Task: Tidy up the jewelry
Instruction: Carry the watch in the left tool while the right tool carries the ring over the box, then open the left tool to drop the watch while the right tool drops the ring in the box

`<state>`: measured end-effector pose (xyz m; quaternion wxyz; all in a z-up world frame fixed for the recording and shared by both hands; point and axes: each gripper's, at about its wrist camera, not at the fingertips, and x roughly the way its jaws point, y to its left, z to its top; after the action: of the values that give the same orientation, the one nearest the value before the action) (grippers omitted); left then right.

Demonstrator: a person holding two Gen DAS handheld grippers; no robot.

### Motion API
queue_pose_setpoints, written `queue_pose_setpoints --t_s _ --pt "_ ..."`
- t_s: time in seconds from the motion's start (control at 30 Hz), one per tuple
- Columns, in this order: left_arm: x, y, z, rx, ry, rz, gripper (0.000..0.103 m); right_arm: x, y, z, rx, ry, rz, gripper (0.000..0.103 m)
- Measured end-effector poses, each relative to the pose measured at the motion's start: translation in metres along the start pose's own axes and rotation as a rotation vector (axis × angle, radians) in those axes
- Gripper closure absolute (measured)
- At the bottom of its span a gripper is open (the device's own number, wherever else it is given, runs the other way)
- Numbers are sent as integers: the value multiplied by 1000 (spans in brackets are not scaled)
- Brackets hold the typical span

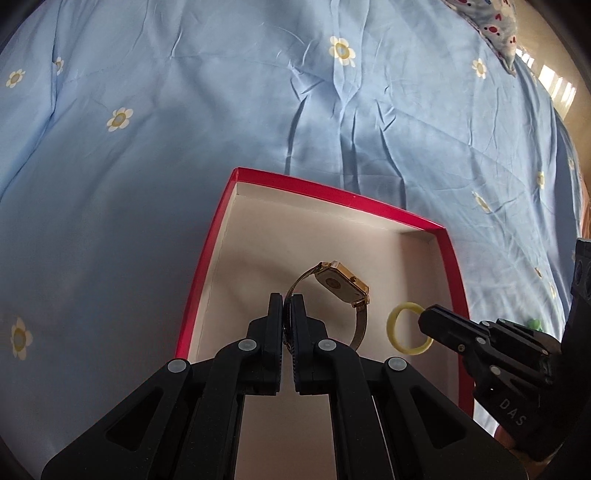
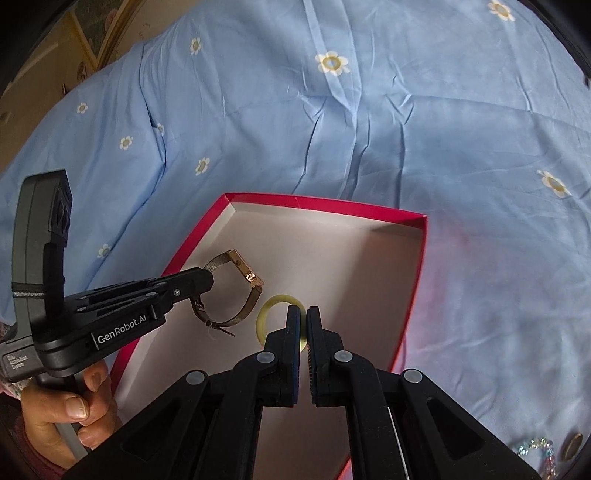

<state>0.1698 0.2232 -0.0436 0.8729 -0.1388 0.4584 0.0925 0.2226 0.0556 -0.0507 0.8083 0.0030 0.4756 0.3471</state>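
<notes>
Your red box (image 1: pixel 207 254) lies open on the blue flowered bedsheet (image 1: pixel 258 92), its pale floor showing between the red walls. Over that floor hang two pieces, and both are in your grip. The gold watch (image 1: pixel 343 282) hangs above the middle of the box: your left gripper (image 1: pixel 287 306) has its jaws pressed nearly together on the mesh strap, and the square case tilts up and away from the fingertips, with the rest of the strap looping down toward the box floor. From the right wrist view the same watch (image 2: pixel 236 288) forms a loop with its loose clasp end trailing toward the near wall of the box (image 2: pixel 413 280).

Just beside the watch, toward the right wall of the box, your right gripper (image 2: pixel 303 317) pinches the yellow-green ring (image 2: pixel 266 314), jaws narrow, closed on its rim. The ring (image 1: pixel 397 325) stands on edge and appears lifted off the floor, though contact cannot be judged.

Your two grippers meet over the near half of the box, so their black fingers hide part of its floor. Outside the box, past its near right corner, a beaded bracelet (image 2: pixel 535 448) and a round brownish item (image 2: pixel 573 443) lie on the sheet (image 2: pixel 406 110). Well beyond the far wall, a patterned cloth (image 1: pixel 491 26) rests at the sheet's edge.
</notes>
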Motion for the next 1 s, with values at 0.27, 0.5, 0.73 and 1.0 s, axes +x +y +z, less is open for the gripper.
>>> queue_pose_setpoints --t_s 0.27,0.5,0.73,1.0 --pt "11 1 -2 2 33 28 100 20 1 0 -42 48 -48 100" --pt "10 1 -2 -6 40 37 99 20 -7 -1 -15 47 -49 94" --pt "-13 1 -6 -33 -1 26 83 -6 -9 -1 22 -3 -11 76" --pt "-48 -27 -29 -24 -33 -84 77 -56 -23 -27 81 -52 -15 70"
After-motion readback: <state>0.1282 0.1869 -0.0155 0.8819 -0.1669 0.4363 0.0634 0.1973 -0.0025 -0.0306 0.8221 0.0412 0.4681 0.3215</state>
